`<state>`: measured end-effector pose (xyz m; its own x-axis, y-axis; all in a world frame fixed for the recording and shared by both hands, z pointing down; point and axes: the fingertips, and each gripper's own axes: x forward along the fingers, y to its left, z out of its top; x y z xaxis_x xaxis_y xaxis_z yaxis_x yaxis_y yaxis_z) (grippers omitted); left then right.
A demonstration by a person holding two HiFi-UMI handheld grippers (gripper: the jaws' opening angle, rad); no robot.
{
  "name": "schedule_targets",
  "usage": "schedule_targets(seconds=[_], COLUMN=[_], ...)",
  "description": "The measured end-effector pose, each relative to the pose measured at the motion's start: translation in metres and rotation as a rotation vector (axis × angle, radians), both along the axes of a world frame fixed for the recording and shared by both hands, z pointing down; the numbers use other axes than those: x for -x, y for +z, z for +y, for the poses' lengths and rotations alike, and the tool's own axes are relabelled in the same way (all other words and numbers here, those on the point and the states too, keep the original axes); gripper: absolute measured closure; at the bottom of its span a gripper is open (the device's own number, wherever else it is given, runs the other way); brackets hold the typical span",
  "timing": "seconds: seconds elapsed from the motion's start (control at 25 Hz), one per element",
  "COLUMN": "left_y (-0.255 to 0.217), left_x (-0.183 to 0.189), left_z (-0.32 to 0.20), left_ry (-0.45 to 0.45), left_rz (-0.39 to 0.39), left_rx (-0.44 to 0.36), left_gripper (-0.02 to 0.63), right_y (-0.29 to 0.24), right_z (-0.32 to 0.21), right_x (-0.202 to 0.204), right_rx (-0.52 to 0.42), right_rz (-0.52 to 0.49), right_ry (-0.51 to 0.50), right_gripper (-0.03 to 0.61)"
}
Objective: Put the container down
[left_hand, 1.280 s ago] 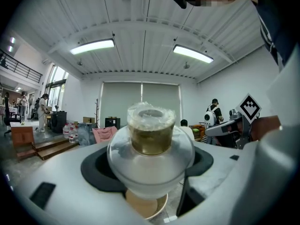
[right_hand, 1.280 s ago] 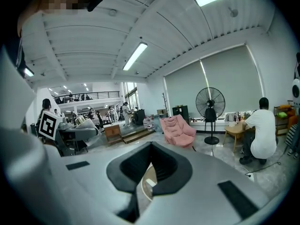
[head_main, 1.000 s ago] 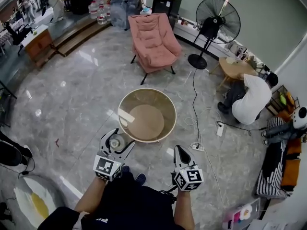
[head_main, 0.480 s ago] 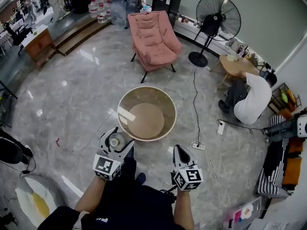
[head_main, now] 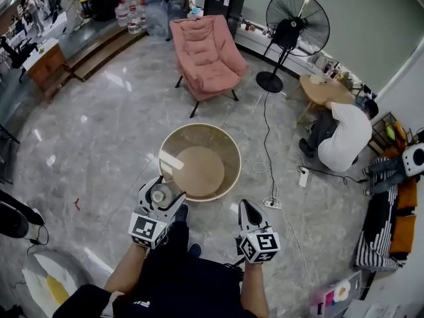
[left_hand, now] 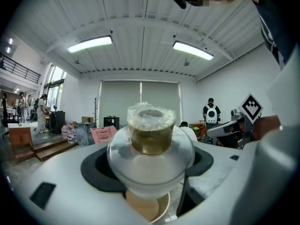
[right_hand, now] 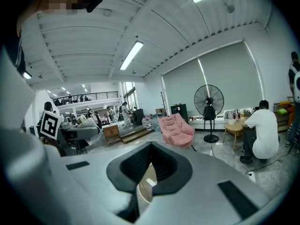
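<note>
Grey marble floor [head_main: 99, 144], polished enough to throw back the lights, spreads across a large open room with pale walls and a ribbed white ceiling. At its centre stands a round counter [head_main: 228, 152], with a clear glass top in a ring rim and a tan wooden disc below it. Behind it are a pink padded armchair [head_main: 205, 55] on thin black legs and a black pedestal fan [head_main: 297, 25]. A black cable [head_main: 266, 131] trails down the floor past the counter's right side, where a white power strip [head_main: 303, 176] lies. Further right a person [head_main: 344, 138] in a white shirt crouches at a small wooden side table [head_main: 321, 90]. Water bottles [head_main: 129, 15] cluster by a low step at the far left. The left tongs [head_main: 159, 201] are clamped round the container [head_main: 161, 194], a clear, bulbous jar with a film-wrapped neck and brownish contents, held in the air at the counter's near left rim. The right tongs [head_main: 248, 212] hang off the counter's near edge, apart from the left pair, their black-padded jaws drawn almost together with nothing between them
</note>
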<state>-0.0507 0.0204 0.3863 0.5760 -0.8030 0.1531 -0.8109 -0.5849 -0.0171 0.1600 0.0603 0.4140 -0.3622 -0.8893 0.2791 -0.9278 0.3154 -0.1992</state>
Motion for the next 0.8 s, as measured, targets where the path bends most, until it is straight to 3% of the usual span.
schedule_targets(seconds=[0.4, 0.8], left_y=[0.006, -0.004], left_x=[-0.001, 0.025], left_z=[-0.09, -0.195], left_ry=[0.019, 0.047], left_rz=[0.014, 0.041], left_rx=[0.003, 0.007], left_gripper=[0.258, 0.258], right_y=[0.004, -0.016], right_z=[-0.086, -0.194], right_x=[-0.003, 0.03], right_rx=[0.01, -0.013], right_rz=[0.023, 0.058], right_ry=[0.01, 0.01], right_gripper=[0.552, 0.552])
